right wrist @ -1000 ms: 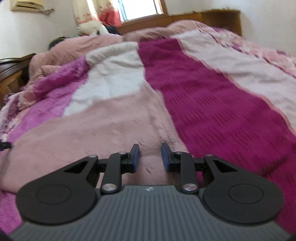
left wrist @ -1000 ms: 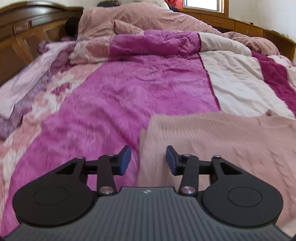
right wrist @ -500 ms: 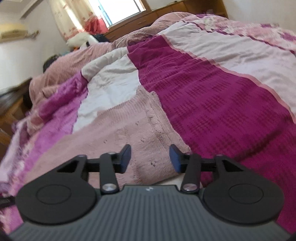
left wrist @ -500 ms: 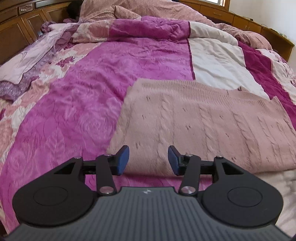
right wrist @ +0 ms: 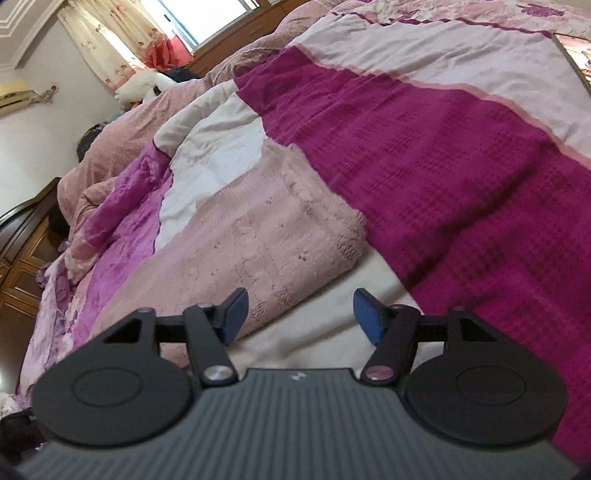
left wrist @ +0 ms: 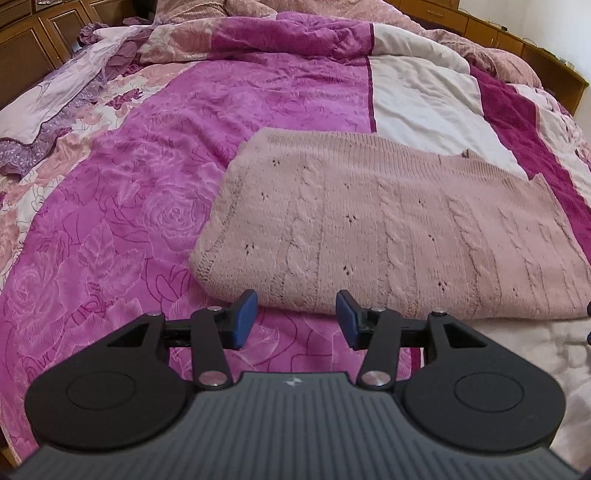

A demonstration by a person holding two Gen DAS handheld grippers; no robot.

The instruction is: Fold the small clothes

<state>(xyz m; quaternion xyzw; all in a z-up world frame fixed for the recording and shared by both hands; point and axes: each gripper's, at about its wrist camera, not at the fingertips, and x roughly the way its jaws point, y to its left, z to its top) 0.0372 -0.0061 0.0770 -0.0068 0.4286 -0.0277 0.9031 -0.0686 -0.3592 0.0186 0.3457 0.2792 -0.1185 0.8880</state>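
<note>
Here, folded pink sweater (left wrist: 388, 236) on bedspread (left wrist: 155, 177)

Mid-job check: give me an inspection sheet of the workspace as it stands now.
Surface: bed quilt in magenta, cream and floral panels, rumpled toward the far end.
Job's things: pink knit sweater lying folded and flat on the quilt.
Clutter: lilac cloth at the left edge; bunched pink blanket at the far end.
Grippers: left tongs open, empty, just short of the sweater's near edge; right tongs have just been opening, nothing between them.
Cables: nothing seen.
Surroundings: wooden headboard, curtained window.
</note>
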